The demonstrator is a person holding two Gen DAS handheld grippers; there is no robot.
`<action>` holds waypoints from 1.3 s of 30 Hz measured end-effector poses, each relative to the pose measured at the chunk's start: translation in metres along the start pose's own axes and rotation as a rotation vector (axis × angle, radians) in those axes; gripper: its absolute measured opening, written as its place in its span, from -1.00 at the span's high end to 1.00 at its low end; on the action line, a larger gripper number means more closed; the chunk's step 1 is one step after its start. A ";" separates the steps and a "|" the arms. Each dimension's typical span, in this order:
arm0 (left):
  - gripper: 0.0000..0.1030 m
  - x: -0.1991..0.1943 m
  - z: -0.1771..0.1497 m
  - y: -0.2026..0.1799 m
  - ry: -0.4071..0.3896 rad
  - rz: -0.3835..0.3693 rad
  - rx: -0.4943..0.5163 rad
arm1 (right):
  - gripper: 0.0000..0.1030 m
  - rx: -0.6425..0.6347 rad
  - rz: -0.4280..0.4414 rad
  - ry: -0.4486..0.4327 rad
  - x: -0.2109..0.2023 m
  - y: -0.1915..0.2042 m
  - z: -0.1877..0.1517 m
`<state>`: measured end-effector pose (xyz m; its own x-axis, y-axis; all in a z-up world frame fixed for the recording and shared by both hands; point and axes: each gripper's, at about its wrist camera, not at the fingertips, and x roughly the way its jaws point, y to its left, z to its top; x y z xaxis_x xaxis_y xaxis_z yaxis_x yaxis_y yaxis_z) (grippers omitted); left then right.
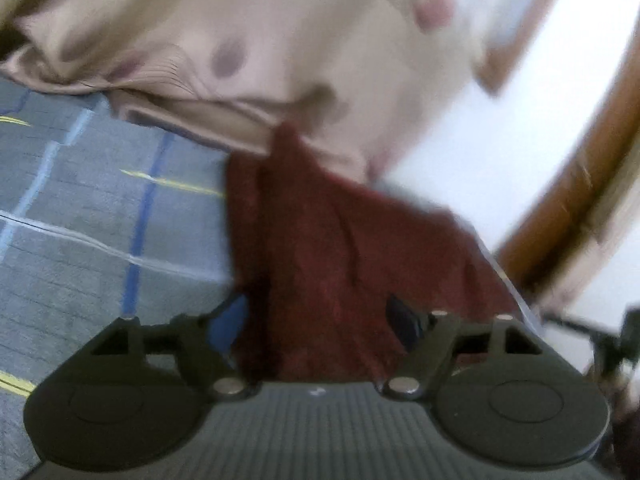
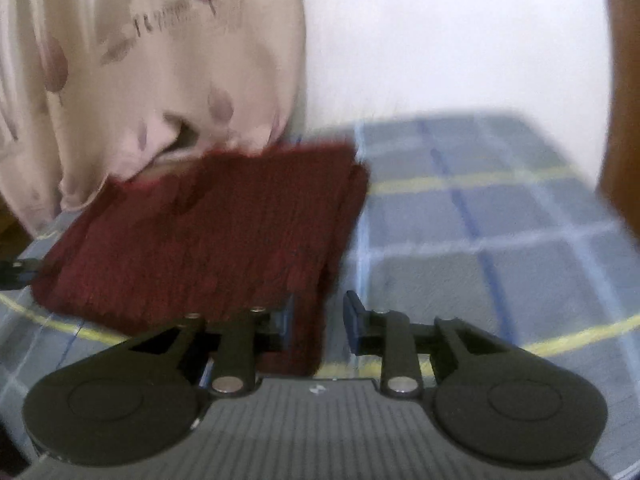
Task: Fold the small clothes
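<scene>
A dark red knitted garment (image 1: 340,248) lies folded on a checked bed sheet (image 1: 80,220). In the left wrist view my left gripper (image 1: 320,320) stands wide open over the garment's near end, and the cloth fills the space between its fingers without being pinched. In the right wrist view the same red garment (image 2: 208,232) lies to the left. Its folded right edge reaches between the fingers of my right gripper (image 2: 321,320). It lies against the left finger, and a gap shows before the right fingertip (image 2: 354,320). Both views are blurred.
A beige pillow with dark spots (image 1: 240,40) (image 2: 140,60) lies against the garment's far end. The grey-blue sheet (image 2: 500,240) spreads to the right in the right wrist view. A brown wooden frame (image 1: 580,200) and a white surface (image 1: 500,140) lie beyond the bed's edge.
</scene>
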<state>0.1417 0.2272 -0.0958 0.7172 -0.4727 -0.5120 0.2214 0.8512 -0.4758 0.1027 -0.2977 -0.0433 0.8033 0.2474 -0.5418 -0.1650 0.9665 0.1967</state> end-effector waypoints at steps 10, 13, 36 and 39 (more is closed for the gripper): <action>0.38 0.008 -0.010 0.018 0.081 0.038 0.047 | 0.38 -0.090 0.016 0.104 0.046 0.034 -0.004; 0.38 0.007 -0.012 0.023 0.090 0.074 0.063 | 0.39 -0.076 0.008 0.129 0.054 0.028 -0.012; -0.63 0.120 0.090 -0.025 0.032 0.004 0.068 | 0.11 -0.060 0.121 0.019 0.117 0.033 0.083; -0.63 0.126 0.091 0.006 -0.020 0.039 -0.042 | 0.11 -0.017 0.085 0.047 0.148 0.022 0.089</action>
<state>0.2934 0.1940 -0.0983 0.7378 -0.4344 -0.5166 0.1651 0.8583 -0.4859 0.2689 -0.2463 -0.0462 0.7582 0.3310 -0.5618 -0.2412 0.9428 0.2301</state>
